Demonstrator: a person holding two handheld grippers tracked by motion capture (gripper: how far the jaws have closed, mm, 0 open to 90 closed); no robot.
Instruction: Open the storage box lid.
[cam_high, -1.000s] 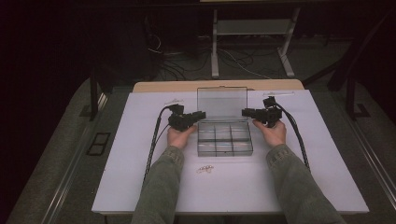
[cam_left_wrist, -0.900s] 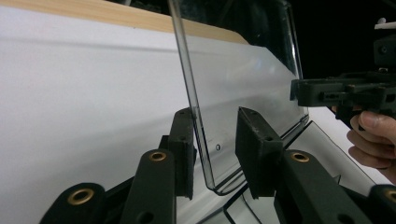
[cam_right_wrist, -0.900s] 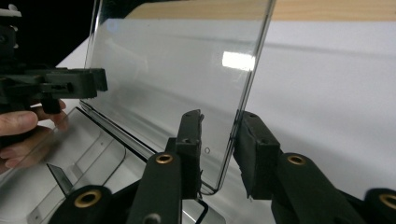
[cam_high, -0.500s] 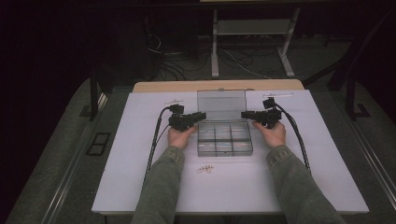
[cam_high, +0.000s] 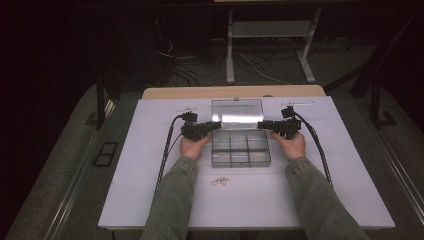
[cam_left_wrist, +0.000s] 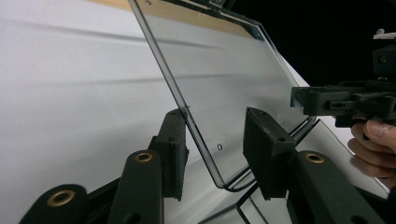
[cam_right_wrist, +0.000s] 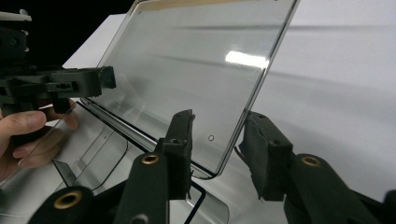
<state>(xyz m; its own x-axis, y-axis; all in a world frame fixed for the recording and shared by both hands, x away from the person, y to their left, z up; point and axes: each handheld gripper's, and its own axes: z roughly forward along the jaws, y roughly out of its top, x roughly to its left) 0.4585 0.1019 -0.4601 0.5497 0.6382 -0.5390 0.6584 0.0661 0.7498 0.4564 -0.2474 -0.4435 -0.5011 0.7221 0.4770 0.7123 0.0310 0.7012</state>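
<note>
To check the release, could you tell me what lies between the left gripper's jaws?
The clear lid's side edge stands between the left gripper's just-opening jaws, pads apart from it, in the left gripper view.

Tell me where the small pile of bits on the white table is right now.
In the high view the small pile of bits lies on the white table, just in front of the clear compartment box, between the person's forearms.

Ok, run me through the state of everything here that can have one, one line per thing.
Clear organizer box: open, compartments look empty.
Lid: swung up, standing behind the base.
Left tongs: jaws just been opening, lid's corner between them, pads off it.
Right tongs: jaws just been opening, lid's other corner between them, not pressed.
Small parts: loose on the white table, near the box.
</note>
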